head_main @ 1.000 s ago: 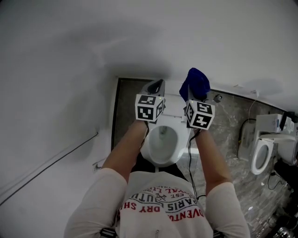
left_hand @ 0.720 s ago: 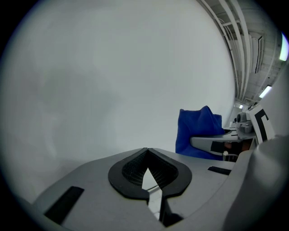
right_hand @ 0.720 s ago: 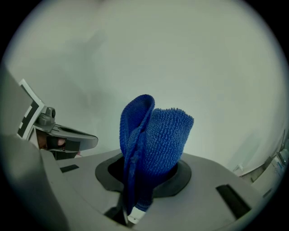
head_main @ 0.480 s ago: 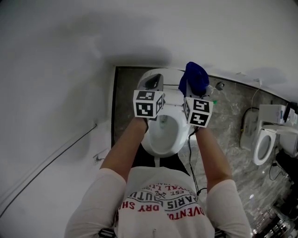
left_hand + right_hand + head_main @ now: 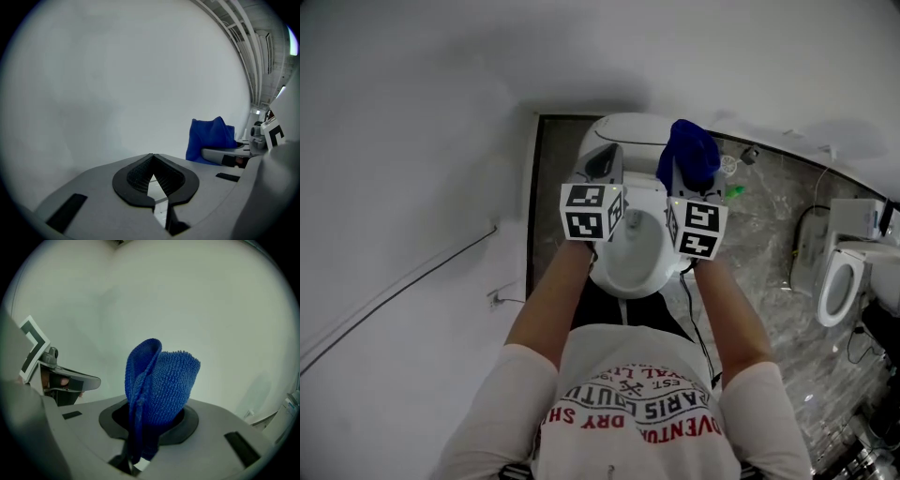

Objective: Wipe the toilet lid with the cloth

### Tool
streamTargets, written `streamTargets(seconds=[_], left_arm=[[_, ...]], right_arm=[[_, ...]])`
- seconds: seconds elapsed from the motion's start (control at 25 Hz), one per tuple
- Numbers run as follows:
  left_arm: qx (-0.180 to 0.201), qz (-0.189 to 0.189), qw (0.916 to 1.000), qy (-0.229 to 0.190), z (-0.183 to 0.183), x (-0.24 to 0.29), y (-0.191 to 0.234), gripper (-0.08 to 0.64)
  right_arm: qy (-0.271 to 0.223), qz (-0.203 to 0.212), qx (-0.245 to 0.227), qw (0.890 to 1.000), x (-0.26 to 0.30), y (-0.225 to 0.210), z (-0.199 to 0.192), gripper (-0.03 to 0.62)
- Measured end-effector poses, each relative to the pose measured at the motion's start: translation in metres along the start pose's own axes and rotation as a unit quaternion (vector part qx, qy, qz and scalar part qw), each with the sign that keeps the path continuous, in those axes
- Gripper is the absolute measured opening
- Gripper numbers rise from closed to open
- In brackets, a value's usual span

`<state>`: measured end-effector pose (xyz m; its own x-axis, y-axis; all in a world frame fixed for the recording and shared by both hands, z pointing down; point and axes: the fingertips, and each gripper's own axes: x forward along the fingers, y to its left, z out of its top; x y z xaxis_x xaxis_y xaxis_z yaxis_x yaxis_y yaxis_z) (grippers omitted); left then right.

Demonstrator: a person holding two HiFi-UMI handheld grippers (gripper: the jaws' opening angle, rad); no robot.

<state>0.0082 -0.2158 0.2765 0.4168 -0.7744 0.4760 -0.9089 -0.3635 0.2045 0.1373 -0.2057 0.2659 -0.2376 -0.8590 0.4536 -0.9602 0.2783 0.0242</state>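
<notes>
1. The cloth (image 5: 159, 380) is a blue microfibre-type towel with a nubby, looped pile. It looks light, soft and floppy, yet its folded bulk stands upright on its own.
2. The right tongs (image 5: 149, 425) are clamped on the cloth's lower folds, so most of it sticks out beyond the tips. In the head view it shows as a blue tuft at 12 o'clock of that gripper's marker cube (image 5: 698, 228).
3. Judgement: that low, bunched hold suits wiping, since the free pad can flatten against a surface. A loose layer could drag or slip out under hard pressure.
4. The left tongs (image 5: 152, 161) are closed tip to tip with nothing between them. Only a narrow sliver of the tiles below shows through the ribbed black pads.
5. The toilet (image 5: 630, 279) is glossy white ceramic or plastic, rounded, hard and probably slick. Its bowl is open below both grippers.
6. A white curved part at 12 o'clock of the bowl may be the raised toilet lid (image 5: 628, 129), though I cannot tell it from a tank.
7. The floor (image 5: 759, 244) is grey mottled stone tile.
</notes>
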Motion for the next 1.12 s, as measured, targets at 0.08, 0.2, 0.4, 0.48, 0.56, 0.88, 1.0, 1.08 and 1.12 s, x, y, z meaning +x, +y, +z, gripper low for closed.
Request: streamTargets(seconds=[0.08,0.2,0.4,0.48,0.56,0.88,1.0,1.08,1.12], left_arm=[[-0.003,0.014,0.9999,0.002,-0.011,-0.015,-0.004,0.006],[0.002,0.024,0.9997,0.0,-0.026,-0.039,-0.008,0.006],[0.005,0.024,0.9997,-0.001,-0.052,-0.068,-0.017,0.006],[0.005,0.014,0.9999,0.004,-0.067,-0.08,-0.018,0.006],[-0.004,-0.004,1.0,0.007,-0.08,-0.091,-0.021,0.006],[-0.028,-0.053,0.9981,0.017,-0.139,-0.133,-0.036,0.006],[-0.02,-0.054,0.9975,0.041,-0.174,-0.147,-0.038,0.006],[-0.027,-0.042,0.9971,0.058,-0.198,-0.157,-0.031,0.006],[-0.04,-0.038,0.9964,0.066,-0.209,-0.161,-0.025,0.006]], right_arm=[[0.006,0.011,0.002,1.0,-0.015,0.008,-0.008,0.094],[0.006,0.025,0.002,1.0,-0.036,0.02,-0.02,0.094],[0.004,0.033,-0.003,0.999,-0.065,0.039,-0.039,0.094],[0.01,0.029,0.002,1.0,-0.075,0.048,-0.051,0.094],[0.015,0.019,0.008,1.0,-0.085,0.054,-0.062,0.094],[0.039,-0.034,0.025,0.998,-0.132,0.08,-0.109,0.094],[0.058,-0.049,0.036,0.996,-0.151,0.091,-0.137,0.094],[0.064,-0.057,0.042,0.995,-0.164,0.099,-0.154,0.094],[0.064,-0.061,0.042,0.995,-0.169,0.103,-0.16,0.094]])
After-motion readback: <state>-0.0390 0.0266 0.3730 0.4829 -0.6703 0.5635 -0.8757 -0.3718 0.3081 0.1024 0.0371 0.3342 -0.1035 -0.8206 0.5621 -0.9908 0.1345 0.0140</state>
